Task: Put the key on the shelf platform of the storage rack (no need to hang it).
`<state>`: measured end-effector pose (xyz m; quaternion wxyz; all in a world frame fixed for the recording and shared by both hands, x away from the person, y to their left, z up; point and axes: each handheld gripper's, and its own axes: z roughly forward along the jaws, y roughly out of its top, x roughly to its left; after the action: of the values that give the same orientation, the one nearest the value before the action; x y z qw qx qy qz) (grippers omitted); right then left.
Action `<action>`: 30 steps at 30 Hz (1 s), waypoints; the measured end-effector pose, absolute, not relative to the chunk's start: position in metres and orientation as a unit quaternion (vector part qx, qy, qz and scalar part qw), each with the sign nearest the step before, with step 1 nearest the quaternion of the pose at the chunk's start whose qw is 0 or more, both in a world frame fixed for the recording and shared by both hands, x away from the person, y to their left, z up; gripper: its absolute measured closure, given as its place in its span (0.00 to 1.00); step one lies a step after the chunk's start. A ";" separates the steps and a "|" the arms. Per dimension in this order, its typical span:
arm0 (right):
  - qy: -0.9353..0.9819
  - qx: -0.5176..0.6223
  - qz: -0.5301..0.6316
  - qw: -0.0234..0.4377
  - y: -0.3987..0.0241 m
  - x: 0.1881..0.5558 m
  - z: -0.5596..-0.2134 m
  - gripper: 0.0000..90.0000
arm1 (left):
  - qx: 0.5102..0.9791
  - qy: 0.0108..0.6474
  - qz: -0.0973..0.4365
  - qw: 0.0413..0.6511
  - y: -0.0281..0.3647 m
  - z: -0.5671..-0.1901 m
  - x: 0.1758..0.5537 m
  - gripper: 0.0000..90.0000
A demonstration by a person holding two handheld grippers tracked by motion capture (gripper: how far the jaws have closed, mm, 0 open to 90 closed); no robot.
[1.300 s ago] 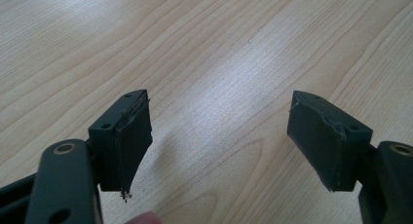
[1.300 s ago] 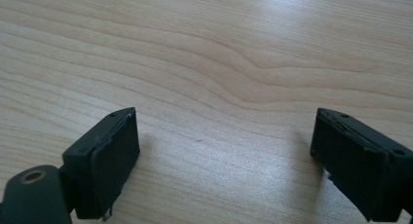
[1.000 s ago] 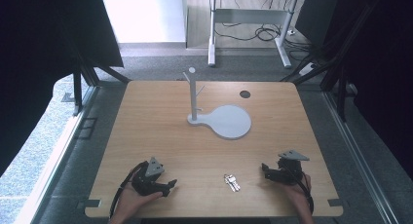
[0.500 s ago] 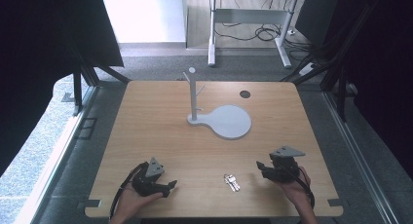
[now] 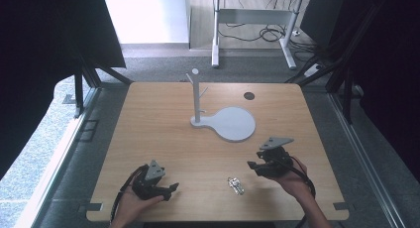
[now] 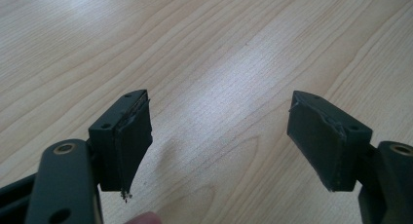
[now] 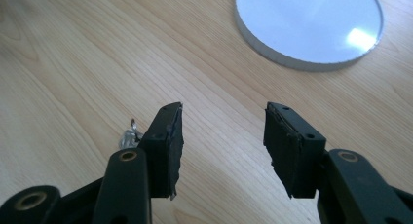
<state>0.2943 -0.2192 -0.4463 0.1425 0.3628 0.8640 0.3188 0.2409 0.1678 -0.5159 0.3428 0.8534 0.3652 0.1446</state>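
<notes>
We're going for the small silver metal keys point(image 5: 236, 185) lying on the light wooden table point(image 5: 163, 134) between both tools. Right tool point(image 5: 253, 166) has been closing, jaws apart, nothing between. Left tool point(image 5: 171, 188) wide apart, empty. We should straddle the keys squarely first.

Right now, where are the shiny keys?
In the high view the keys lie on the table near its front edge, between the left gripper and the right gripper, a little closer to the right one.
</notes>
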 end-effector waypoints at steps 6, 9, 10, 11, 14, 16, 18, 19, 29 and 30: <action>0.882 0.340 0.300 0.126 -0.203 0.300 -0.443 0.59 | 0.856 0.364 0.142 0.340 0.166 -0.518 0.241 0.27; 0.894 0.325 0.287 0.111 -0.193 0.303 -0.444 0.60 | 0.855 0.365 0.141 0.341 0.167 -0.518 0.242 0.27; 0.899 0.319 0.281 0.107 -0.190 0.303 -0.444 0.61 | 0.854 0.367 0.141 0.340 0.168 -0.518 0.242 0.27; 0.902 0.315 0.275 0.105 -0.186 0.303 -0.445 0.61 | 0.854 0.369 0.141 0.339 0.169 -0.518 0.243 0.27; 0.913 0.301 0.260 0.095 -0.176 0.303 -0.447 0.62 | 0.854 0.370 0.140 0.338 0.170 -0.519 0.243 0.27; 0.918 0.295 0.250 0.088 -0.171 0.304 -0.449 0.63 | 0.854 0.369 0.140 0.339 0.170 -0.519 0.243 0.27; 0.922 0.292 0.241 0.082 -0.167 0.304 -0.451 0.64 | 0.854 0.368 0.139 0.341 0.170 -0.518 0.243 0.27; 0.924 0.290 0.237 0.078 -0.165 0.304 -0.452 0.65 | 0.853 0.368 0.140 0.341 0.170 -0.518 0.243 0.27; 0.932 0.281 0.220 0.058 -0.153 0.305 -0.460 0.71 | 0.853 0.370 0.139 0.341 0.171 -0.518 0.243 0.27; 0.932 0.281 0.220 0.058 -0.153 0.305 -0.460 0.71 | 0.853 0.369 0.139 0.341 0.171 -0.518 0.243 0.27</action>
<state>0.3049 -0.1533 -0.4596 0.0582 0.2812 0.9324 0.2197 0.2427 0.1709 -0.5176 0.3412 0.8531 0.3695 0.1387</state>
